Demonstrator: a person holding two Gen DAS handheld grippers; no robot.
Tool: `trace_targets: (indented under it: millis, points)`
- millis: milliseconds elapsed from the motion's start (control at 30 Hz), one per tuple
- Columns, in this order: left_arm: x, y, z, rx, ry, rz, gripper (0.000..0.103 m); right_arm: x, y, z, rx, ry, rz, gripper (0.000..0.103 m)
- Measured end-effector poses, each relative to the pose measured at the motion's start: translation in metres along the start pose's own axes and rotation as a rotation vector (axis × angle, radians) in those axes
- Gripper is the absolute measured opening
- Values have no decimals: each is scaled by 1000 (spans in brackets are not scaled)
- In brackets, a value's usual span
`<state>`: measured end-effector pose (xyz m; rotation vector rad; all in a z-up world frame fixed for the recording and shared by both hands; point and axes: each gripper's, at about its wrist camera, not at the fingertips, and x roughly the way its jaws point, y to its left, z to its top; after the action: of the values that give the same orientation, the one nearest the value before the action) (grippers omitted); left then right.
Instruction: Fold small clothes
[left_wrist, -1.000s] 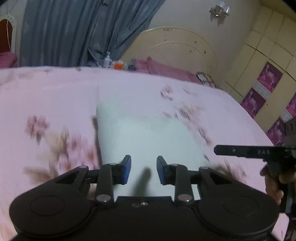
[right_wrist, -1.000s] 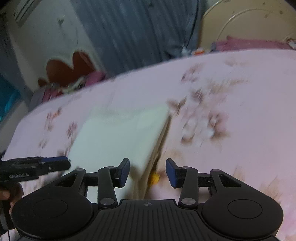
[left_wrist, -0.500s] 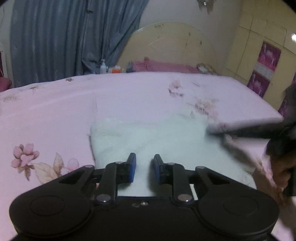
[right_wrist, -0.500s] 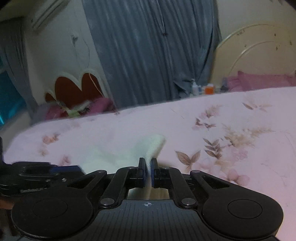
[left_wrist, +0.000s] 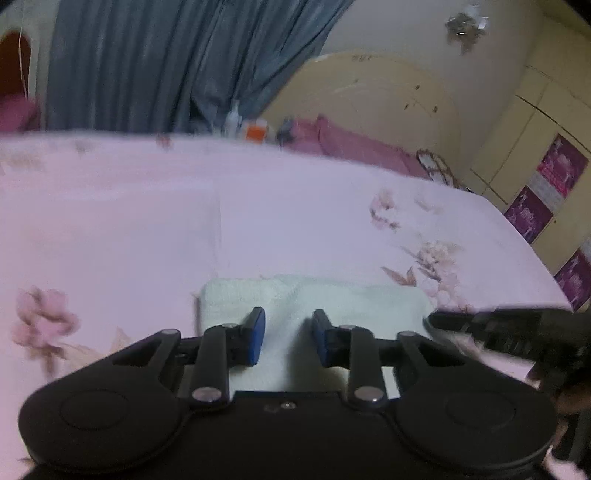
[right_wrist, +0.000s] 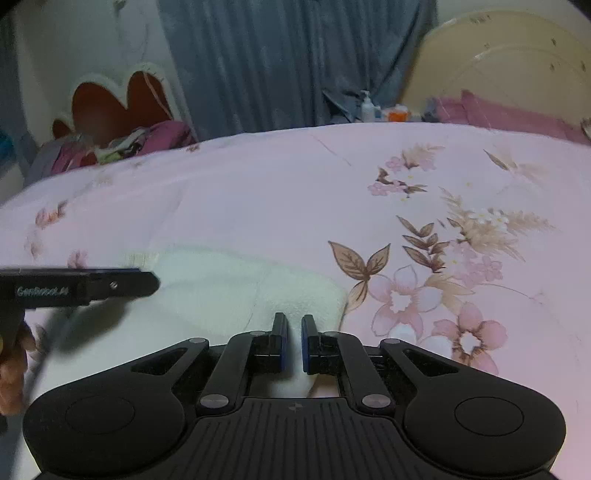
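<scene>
Since a second earlier the right claw (right_wrist: 294, 341) had pinched shut on the cloth (right_wrist: 236, 291), now folded over, while the left claw (left_wrist: 288, 339) was opening, cloth lying between its pads; further folds seemingly remained.

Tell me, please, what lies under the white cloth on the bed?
The white cloth rests folded on the pink floral bedspread, which shows all around it. Whatever lies directly beneath the cloth is covered and cannot be seen.
</scene>
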<state>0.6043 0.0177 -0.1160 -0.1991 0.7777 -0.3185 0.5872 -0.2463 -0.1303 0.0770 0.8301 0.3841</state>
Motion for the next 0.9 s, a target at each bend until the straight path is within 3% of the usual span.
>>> trace_targets:
  millis: [167, 267, 333, 433, 500, 633, 733, 900]
  points:
    - [-42, -19, -42, 60, -31, -24, 27, -56, 5, -19, 0, -84, 76, 5]
    - [-36, -37, -59, 134, -6, 53, 27, -60, 21, -32, -50, -47, 138, 5]
    - [-34, -43, -61, 119, -5, 65, 27, -38, 36, -43, -120, 33, 69, 5]
    - [-37, -53, -57, 182, 20, 99, 27, -37, 35, -44, -86, 33, 4, 5]
    - [-49, -54, -58, 172, 20, 61, 27, -46, 43, -40, -101, 36, -32, 5]
    - [-74, -61, -84, 188, 21, 45, 27, -81, 65, -60, -180, -17, 74, 5]
    - [-83, -67, -110, 162, 68, 25, 27, -94, 80, -89, -227, 46, 144, 5]
    - [-108, -82, -151, 217, 84, 55, 27, -111, 88, -132, -289, 121, 126, 5]
